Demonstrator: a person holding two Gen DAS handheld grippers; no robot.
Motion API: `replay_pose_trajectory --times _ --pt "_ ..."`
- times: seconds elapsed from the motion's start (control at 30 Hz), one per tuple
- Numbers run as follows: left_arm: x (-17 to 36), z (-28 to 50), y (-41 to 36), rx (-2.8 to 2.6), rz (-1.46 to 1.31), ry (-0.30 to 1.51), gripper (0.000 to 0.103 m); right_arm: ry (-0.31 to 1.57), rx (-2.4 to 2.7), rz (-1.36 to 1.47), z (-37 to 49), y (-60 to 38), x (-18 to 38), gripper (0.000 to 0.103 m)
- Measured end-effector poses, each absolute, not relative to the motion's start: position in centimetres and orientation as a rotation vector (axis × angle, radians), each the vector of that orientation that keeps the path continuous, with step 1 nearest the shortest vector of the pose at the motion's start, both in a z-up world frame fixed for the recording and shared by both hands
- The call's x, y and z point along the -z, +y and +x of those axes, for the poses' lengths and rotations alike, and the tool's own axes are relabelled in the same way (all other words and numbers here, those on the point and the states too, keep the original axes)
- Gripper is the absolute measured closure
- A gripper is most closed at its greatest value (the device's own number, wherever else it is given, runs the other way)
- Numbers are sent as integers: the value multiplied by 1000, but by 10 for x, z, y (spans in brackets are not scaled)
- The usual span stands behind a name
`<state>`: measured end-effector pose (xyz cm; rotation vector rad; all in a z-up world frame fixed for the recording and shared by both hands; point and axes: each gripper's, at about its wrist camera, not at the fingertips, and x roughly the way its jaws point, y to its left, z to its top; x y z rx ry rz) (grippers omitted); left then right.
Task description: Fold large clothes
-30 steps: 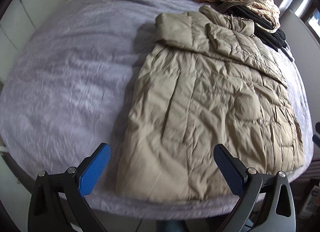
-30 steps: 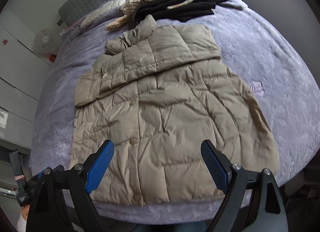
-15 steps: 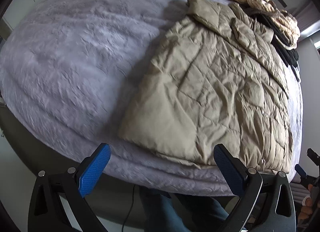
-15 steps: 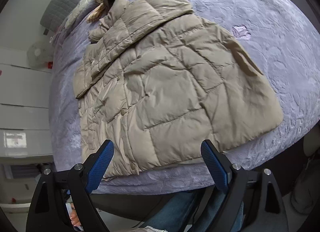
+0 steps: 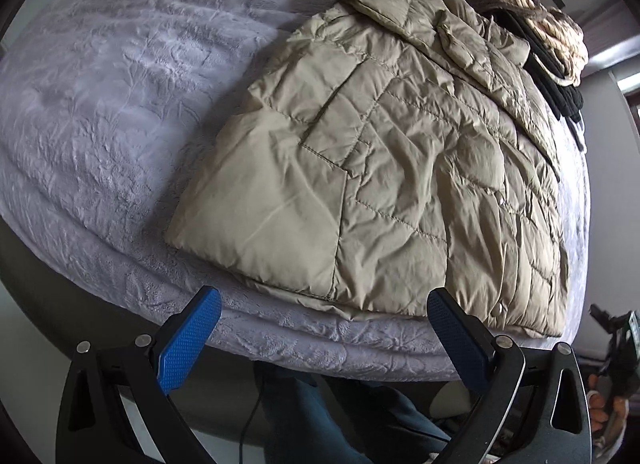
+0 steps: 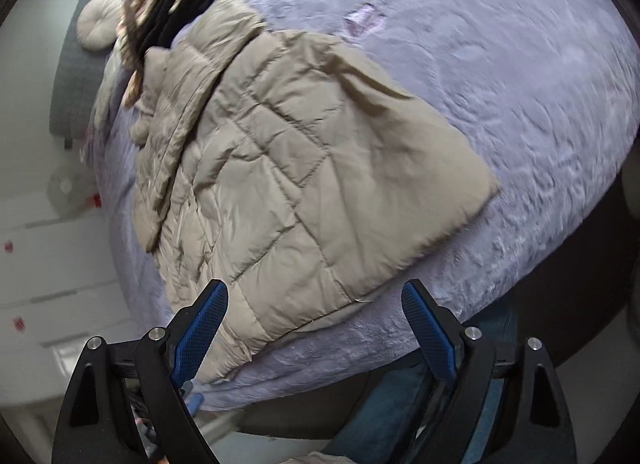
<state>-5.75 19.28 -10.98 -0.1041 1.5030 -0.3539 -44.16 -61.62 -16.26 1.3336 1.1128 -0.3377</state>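
The quilted jacket (image 5: pixel 384 168) lies flat on the bed (image 5: pixel 120 84), likely light, puffy and slippery, so the empty, wide-open left gripper (image 5: pixel 324 324) and right gripper (image 6: pixel 316 316) should pinch the hem corners deeply.

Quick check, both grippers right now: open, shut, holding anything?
Left gripper: open, holding nothing, just short of the beige puffer jacket.
Right gripper: open, holding nothing, jaws wide over the jacket's near hem.
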Motion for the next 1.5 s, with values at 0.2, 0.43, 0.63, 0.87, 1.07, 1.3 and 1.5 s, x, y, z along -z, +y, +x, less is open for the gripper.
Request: replay_pose_trajectory --times 0.2,0.43,0.63,0.87,1.07,1.3,1.5 --pt "122 -52 210 339 -200 1537 0 1107 368 1398 -448 -617 175 12" --pt "129 -54 221 319 -225 1546 0 1168 415 1366 -445 -612 183 12" --pt "131 -53 222 329 -239 1541 0 1101 369 1386 -440 -611 179 12" --pt "137 -52 226 365 -294 1555 0 1048 335 1547 -448 -613 189 12" --pt "157 -50 230 422 -410 1603 0 1075 353 1566 -452 -611 197 12" --pt "169 -39 208 492 -475 1588 0 1082 368 1540 -446 -610 201 12" --pt "168 -27 185 533 -438 1577 0 1022 366 1572 -436 -616 217 12"
